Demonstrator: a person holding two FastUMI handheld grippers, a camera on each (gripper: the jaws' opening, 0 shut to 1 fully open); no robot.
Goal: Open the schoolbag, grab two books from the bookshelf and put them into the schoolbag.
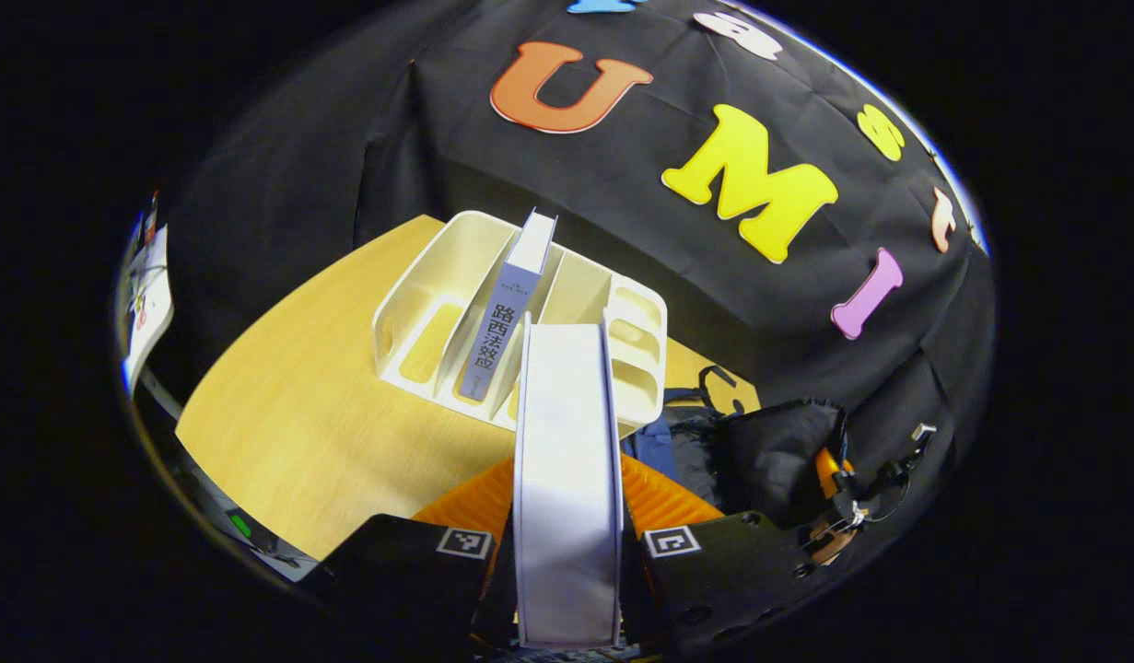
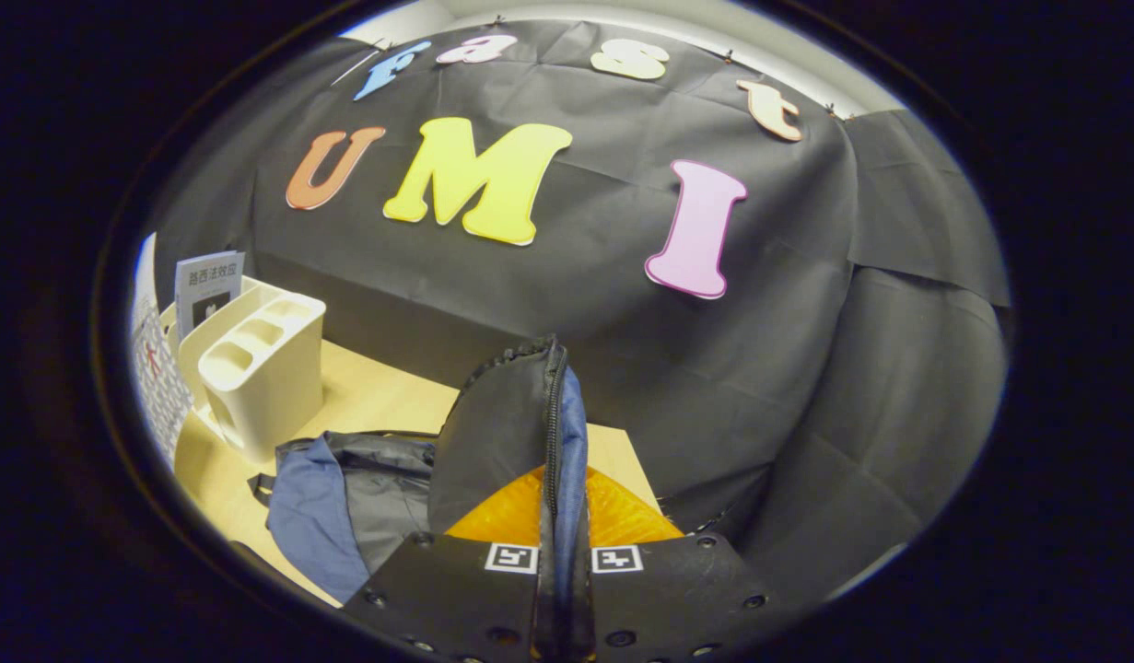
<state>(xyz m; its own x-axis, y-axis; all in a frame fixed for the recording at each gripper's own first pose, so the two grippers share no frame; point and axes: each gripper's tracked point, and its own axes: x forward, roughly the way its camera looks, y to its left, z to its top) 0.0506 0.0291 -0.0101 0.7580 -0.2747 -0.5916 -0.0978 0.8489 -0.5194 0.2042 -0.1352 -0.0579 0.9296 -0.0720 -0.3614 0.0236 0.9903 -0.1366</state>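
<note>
The left gripper (image 1: 567,552) is clamped on a white book (image 1: 567,460), held upright with its edge toward the camera, above the table (image 1: 290,433) in front of the rack (image 1: 419,304). The right gripper (image 2: 562,562) is pinched on the bag flap (image 2: 507,433), zipper edge between its fingers, lifting it so the bag (image 2: 364,497) gapes beside the rack.

The step in hand looks like carrying this book to the bag. To do it well, the right gripper should hold the flap high and taut, giving a wide mouth. The left should swing the book toward the dark bag seen at the lower right of its view, keep it edge-down, and slide it in along the raised flap without catching the zipper teeth. It should let go only once the book rests inside.

Count: two grippers, both closed on something. Two books in sight, the white one in hand and a grey book (image 1: 502,322) standing in a middle slot of the rack. One rack, one bag, one table.
</note>
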